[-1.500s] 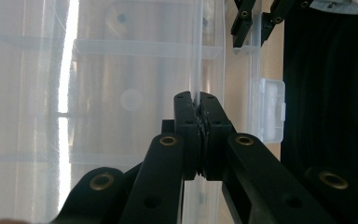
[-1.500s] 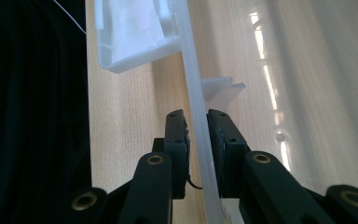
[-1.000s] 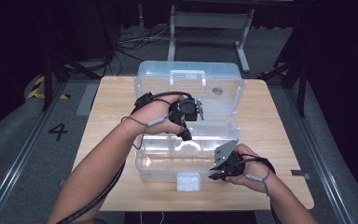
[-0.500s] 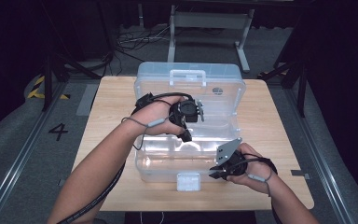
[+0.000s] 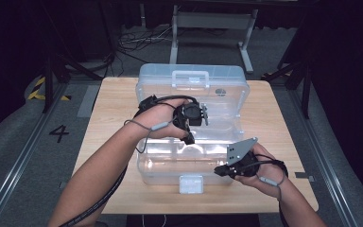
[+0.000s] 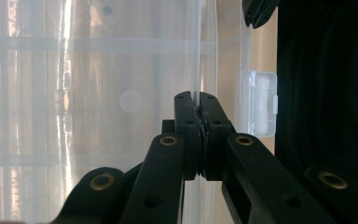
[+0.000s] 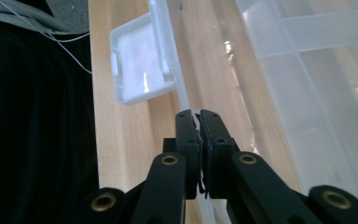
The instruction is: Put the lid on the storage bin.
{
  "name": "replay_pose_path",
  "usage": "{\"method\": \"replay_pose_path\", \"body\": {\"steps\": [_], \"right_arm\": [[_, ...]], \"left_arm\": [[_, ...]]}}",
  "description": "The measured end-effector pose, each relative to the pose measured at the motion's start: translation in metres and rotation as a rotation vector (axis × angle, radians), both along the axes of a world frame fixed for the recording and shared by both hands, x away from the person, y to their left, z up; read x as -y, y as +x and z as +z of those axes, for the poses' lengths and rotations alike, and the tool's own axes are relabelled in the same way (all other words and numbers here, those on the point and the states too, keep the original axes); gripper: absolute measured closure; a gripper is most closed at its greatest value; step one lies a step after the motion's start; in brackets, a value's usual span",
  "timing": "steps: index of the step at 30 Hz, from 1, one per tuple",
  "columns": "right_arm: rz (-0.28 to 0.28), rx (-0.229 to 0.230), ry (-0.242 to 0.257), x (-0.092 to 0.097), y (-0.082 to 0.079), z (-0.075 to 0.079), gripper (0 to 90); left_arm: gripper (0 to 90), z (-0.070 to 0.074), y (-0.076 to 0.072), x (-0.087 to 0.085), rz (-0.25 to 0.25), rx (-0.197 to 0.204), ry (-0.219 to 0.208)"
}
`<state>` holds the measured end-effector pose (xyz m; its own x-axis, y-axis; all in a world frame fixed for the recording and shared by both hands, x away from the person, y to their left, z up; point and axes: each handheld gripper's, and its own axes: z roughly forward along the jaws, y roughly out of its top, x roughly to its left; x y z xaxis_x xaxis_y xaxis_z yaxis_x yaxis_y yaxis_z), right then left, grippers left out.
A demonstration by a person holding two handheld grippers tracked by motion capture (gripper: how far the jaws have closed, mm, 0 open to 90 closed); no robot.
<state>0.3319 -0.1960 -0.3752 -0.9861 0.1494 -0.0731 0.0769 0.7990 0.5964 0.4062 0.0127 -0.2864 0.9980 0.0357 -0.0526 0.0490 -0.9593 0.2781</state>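
Observation:
A clear plastic box stands open on the wooden table, its lid tipped back. Over the box's middle, my left gripper points down and is shut on a thin clear wall inside the box. At the front right, my right gripper has just been closing its jaws and is shut on the box's front rim. The white front latch hangs open, and it is close beside the right gripper's jaws as the latch in the right gripper view.
A clear compartment tray sits inside the box, to the right in the right gripper view. Bare table lies left and right of the box. Dark floor with cables and a metal stand lie beyond the table's far edge.
My right hand has risen slightly at the box's front right rim. The left hand and its gripper have stayed where they were.

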Motion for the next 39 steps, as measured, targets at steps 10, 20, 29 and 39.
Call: {"method": "replay_pose_path", "body": {"steps": [10, 20, 29, 39], "right_arm": [[-0.019, 0.021, 0.107, 0.010, -0.005, 0.017, 90.0], [-0.084, 0.037, 0.226, 0.023, -0.005, 0.030, 90.0], [-0.167, 0.061, 0.338, 0.038, -0.002, 0.039, 90.0], [-0.313, 0.080, 0.458, 0.058, 0.008, 0.042, 90.0]], "left_arm": [[88.2, -0.001, -0.001, -0.001, 0.004, 0.004, -0.003], [88.4, -0.002, -0.004, -0.001, 0.004, 0.010, -0.001], [88.4, -0.003, -0.006, -0.001, 0.003, 0.017, -0.003], [88.7, -0.004, -0.011, 0.000, 0.012, 0.027, 0.004]]}}
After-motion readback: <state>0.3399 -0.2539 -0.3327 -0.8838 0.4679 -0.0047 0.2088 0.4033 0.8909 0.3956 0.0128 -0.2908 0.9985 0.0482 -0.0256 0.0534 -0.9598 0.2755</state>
